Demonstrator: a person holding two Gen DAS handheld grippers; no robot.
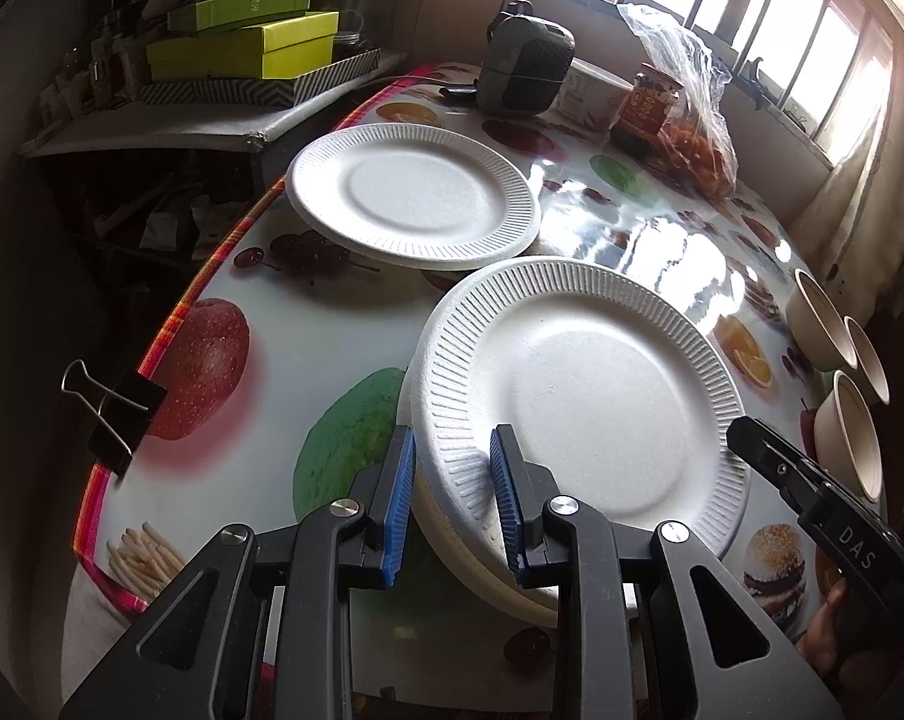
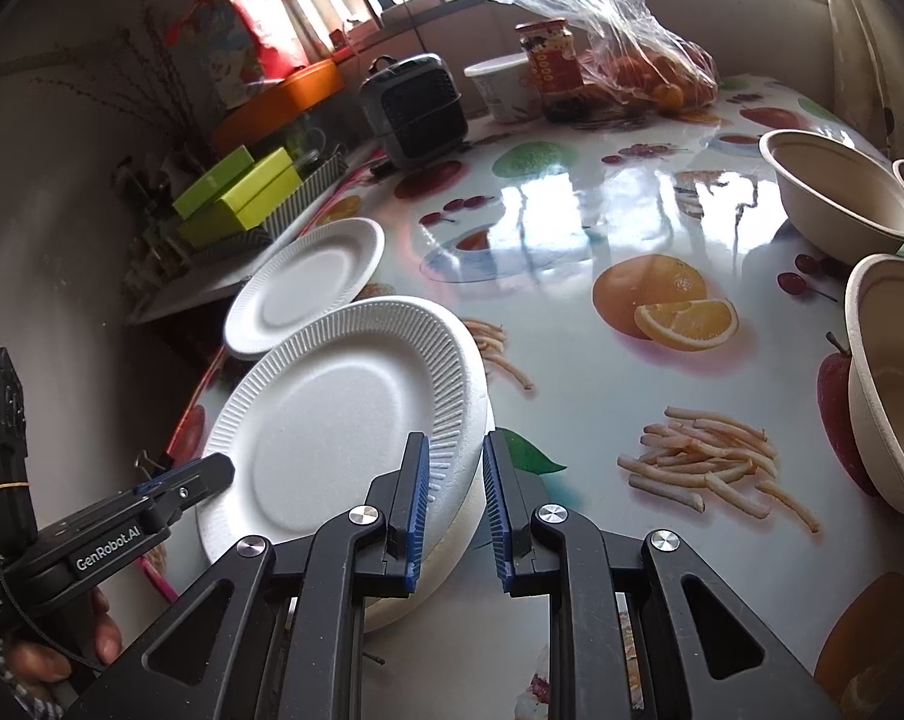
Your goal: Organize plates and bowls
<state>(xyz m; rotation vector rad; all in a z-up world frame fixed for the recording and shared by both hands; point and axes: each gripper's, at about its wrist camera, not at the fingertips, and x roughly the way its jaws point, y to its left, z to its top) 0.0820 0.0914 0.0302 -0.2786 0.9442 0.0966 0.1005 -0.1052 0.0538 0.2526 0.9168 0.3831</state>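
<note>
A stack of white ribbed foam plates (image 1: 577,384) (image 2: 332,420) sits tilted at the near left of the fruit-print table (image 2: 571,228). My left gripper (image 1: 452,444) is shut on the stack's near rim, one blue pad above it and one below. My right gripper (image 2: 454,441) is shut on the opposite rim; its black fingertip shows in the left wrist view (image 1: 745,429). The stack's far rim overlaps a second white plate (image 1: 416,192) (image 2: 308,282) lying flat near the table's left edge. Three beige bowls (image 2: 841,198) (image 1: 847,432) stand at the right.
A grey fan heater (image 2: 416,114), a white tub (image 2: 505,90), a red-labelled jar (image 2: 550,66) and a plastic bag of oranges (image 2: 649,72) line the back. A binder clip (image 1: 116,408) grips the table's left edge. Green boxes (image 1: 242,42) sit on a side shelf.
</note>
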